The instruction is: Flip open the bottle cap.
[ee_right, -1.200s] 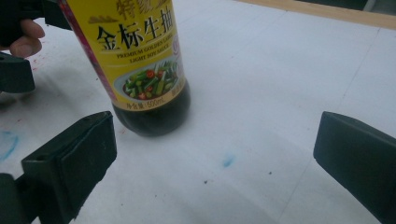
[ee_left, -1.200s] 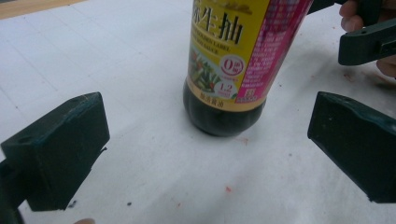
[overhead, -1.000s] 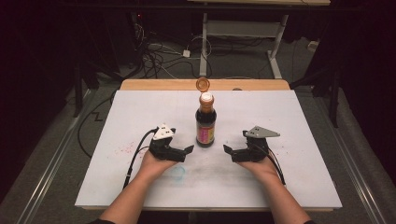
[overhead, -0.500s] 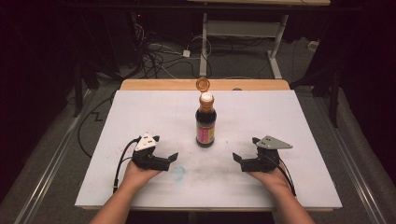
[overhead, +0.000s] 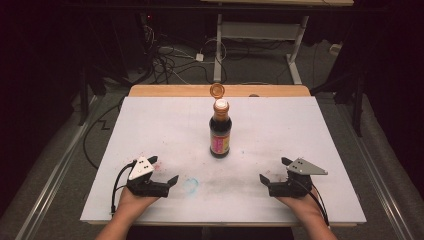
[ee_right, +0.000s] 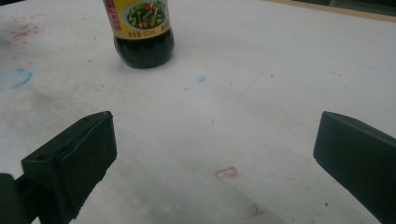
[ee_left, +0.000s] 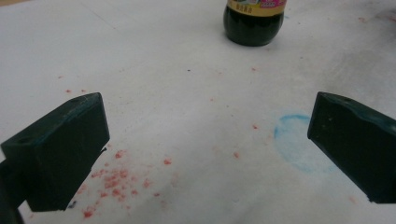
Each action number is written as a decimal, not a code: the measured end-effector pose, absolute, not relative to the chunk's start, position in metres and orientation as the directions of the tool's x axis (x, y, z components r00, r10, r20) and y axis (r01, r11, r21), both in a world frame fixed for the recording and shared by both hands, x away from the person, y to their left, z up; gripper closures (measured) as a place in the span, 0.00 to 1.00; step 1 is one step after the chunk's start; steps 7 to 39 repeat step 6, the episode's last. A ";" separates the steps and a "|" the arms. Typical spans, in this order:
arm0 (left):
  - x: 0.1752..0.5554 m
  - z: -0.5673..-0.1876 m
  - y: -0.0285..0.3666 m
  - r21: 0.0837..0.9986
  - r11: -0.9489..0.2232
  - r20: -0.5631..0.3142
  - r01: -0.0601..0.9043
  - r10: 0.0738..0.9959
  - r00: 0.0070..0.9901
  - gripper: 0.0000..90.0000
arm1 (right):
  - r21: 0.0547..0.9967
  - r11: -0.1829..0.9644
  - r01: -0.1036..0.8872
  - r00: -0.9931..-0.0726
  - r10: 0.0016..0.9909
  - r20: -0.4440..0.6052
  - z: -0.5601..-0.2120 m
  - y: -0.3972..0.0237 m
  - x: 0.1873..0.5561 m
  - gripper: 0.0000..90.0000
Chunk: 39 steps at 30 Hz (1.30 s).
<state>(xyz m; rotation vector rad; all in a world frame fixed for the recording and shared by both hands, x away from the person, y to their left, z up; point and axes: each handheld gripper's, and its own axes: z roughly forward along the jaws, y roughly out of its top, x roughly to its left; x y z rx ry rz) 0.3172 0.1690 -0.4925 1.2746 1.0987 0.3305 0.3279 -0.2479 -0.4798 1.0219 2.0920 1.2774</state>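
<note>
A dark sauce bottle [overhead: 220,131] with a pink and yellow label stands upright in the middle of the white board [overhead: 165,125]; its orange flip cap [overhead: 217,90] is tipped open behind the neck. The bottle's base shows at the top of the left gripper view [ee_left: 253,23] and of the right gripper view [ee_right: 142,32]. My left gripper [overhead: 162,170] rests near the front left, open, nothing between its jaws [ee_left: 208,154]. My right gripper [overhead: 274,170] sits at the front right, also open and empty [ee_right: 215,158]. Both are well short of the bottle.
The board carries red specks [ee_left: 116,179], a blue ring stain [ee_left: 294,149] and grey smudges. A wooden table edge [overhead: 165,90] runs behind it. Cables [overhead: 170,55] and a desk frame [overhead: 295,45] lie on the dark floor beyond.
Both grippers have pulled back from beside the bottle toward the front edge and spread apart, left going left, right going right. The bottle has stayed put.
</note>
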 end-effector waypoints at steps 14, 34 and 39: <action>0.315 -0.494 0.172 0.876 0.331 -0.472 0.351 0.740 0.480 0.00 | 0.887 0.315 0.337 -0.603 0.796 -0.053 -0.480 -0.244 0.325 0.00; 0.315 -0.494 0.172 0.876 0.331 -0.472 0.351 0.740 0.480 0.00 | 0.887 0.315 0.337 -0.603 0.796 -0.053 -0.480 -0.244 0.325 0.00; 0.315 -0.494 0.172 0.876 0.331 -0.472 0.351 0.740 0.480 0.00 | 0.887 0.315 0.337 -0.603 0.796 -0.053 -0.480 -0.244 0.325 0.00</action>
